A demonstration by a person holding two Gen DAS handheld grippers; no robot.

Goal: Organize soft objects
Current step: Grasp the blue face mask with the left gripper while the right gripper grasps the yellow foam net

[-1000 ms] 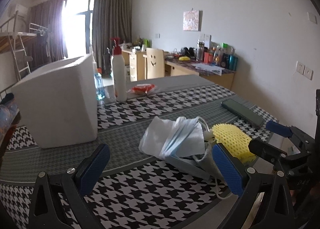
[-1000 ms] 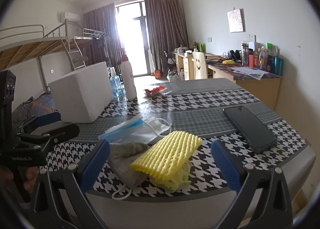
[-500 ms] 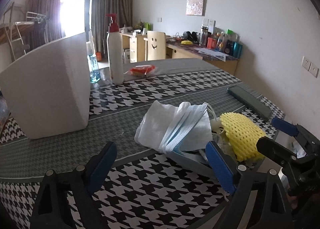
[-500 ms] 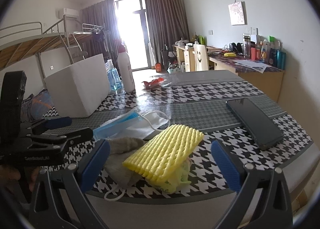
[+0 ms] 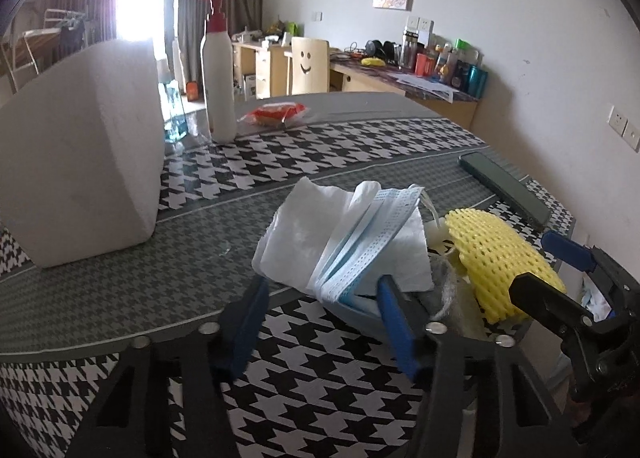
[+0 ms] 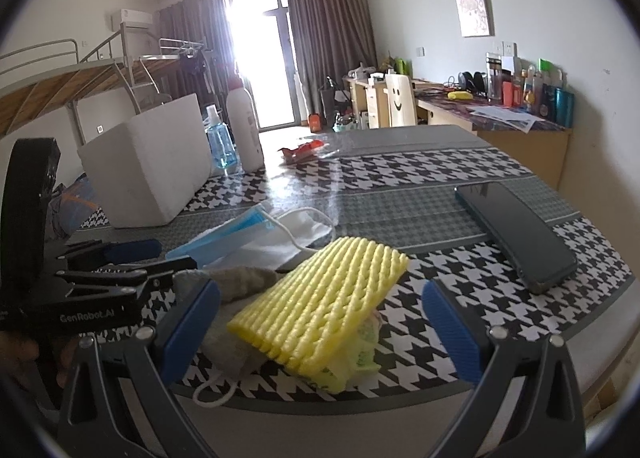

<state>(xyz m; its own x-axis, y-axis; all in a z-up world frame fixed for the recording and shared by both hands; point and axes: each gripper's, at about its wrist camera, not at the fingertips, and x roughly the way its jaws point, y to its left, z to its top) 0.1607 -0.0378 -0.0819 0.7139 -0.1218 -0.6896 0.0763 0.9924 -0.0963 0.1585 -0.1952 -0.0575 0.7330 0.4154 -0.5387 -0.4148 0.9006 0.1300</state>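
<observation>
Houndstooth table (image 5: 360, 145), bedroom behind. My left claw (image 5: 320, 298) half-spread, straddling blue masks (image 5: 356, 242) at 12 o'clock, lined up to pinch. Right claw (image 6: 320, 322) wide, framing yellow foam net (image 6: 320, 298).

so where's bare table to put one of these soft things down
Free: the grey strip between the white foam box and the face masks, and the stretch between the snack packet and the phone. Crowded: the near edge around the yellow foam net.
</observation>
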